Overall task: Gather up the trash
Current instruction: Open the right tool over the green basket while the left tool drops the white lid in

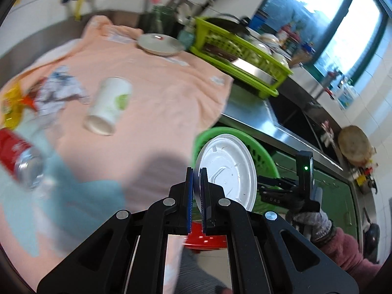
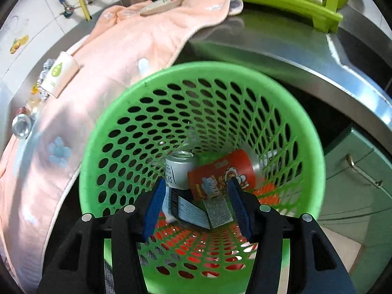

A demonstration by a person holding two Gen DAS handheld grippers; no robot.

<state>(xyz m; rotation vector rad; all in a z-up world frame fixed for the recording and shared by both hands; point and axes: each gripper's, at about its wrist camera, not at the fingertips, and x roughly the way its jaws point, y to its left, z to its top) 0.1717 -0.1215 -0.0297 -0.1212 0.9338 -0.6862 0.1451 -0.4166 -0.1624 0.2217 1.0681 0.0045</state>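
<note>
My left gripper [image 1: 197, 171] is shut on the edge of a white plastic lid [image 1: 227, 169], held upright in front of the green mesh basket [image 1: 264, 152]. On the pink towel [image 1: 147, 78] lie a white paper cup [image 1: 107, 105], a crumpled wrapper [image 1: 58, 90], a yellow packet [image 1: 9, 105] and a red can [image 1: 19, 154]. My right gripper [image 2: 197, 186] hangs open over the basket's mouth [image 2: 196, 68]. Below its fingers, on the basket floor, lie a silver can [image 2: 178, 169] and an orange can [image 2: 220, 171]; the pads touch neither.
A lime dish rack [image 1: 235, 49] full of dishes stands behind the towel, with a round white plate [image 1: 159, 44] beside it. The steel counter and sink [image 2: 294, 56] run to the right. A gloved hand [image 1: 311, 220] holds the other gripper. Green cabinet doors [image 2: 355, 171] are below.
</note>
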